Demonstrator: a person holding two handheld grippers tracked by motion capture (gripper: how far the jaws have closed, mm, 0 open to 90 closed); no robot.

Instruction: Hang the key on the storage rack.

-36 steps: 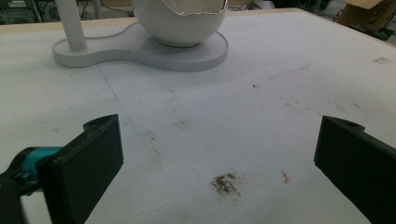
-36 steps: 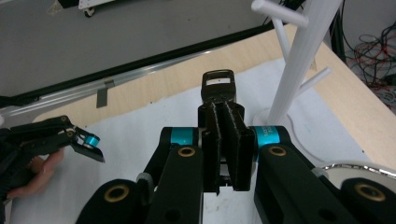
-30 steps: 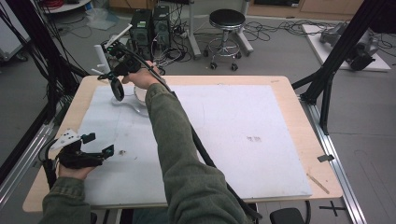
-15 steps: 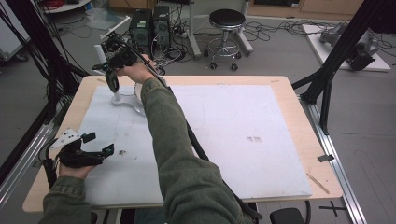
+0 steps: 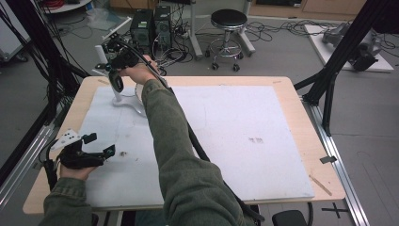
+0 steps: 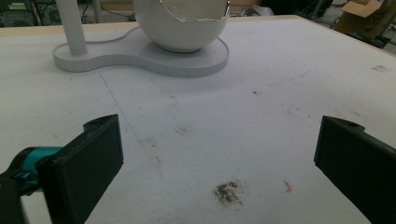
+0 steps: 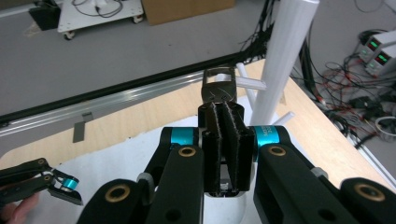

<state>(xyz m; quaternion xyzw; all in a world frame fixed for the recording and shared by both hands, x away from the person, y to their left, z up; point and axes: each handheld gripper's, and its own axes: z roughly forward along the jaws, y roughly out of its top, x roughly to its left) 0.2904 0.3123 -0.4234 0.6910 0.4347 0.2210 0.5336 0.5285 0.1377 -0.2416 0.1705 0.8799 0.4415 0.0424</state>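
My right gripper [image 5: 114,63] is raised over the table's far left corner, beside the pole [image 5: 115,94] of a white stand [image 5: 128,103]. Its jaws are shut on a metal clasp [image 7: 219,88], and a dark loop [image 5: 115,83] hangs below it. In the right gripper view the clasp sticks out past the pads [image 7: 212,140], close to the white pole [image 7: 285,60] and its short pegs [image 7: 252,83]. My left gripper [image 5: 99,143] rests low at the near left, open and holding nothing. Ahead of its jaws, the left gripper view shows the stand's base [image 6: 140,58] and a white bowl [image 6: 187,28] with a jagged rim.
A white mat [image 5: 244,136] covers most of the wooden table [image 5: 301,122]. Small dirt specks [image 6: 228,192] lie on the mat near the left gripper. Beyond the far edge, a stool [image 5: 228,21], electronics boxes [image 5: 150,23] and loose cables stand on the floor. Black frame struts [image 5: 339,66] rise at the right.
My right gripper has risen slightly toward the far left with the clasp and hanging loop. The left gripper has stayed where it was.
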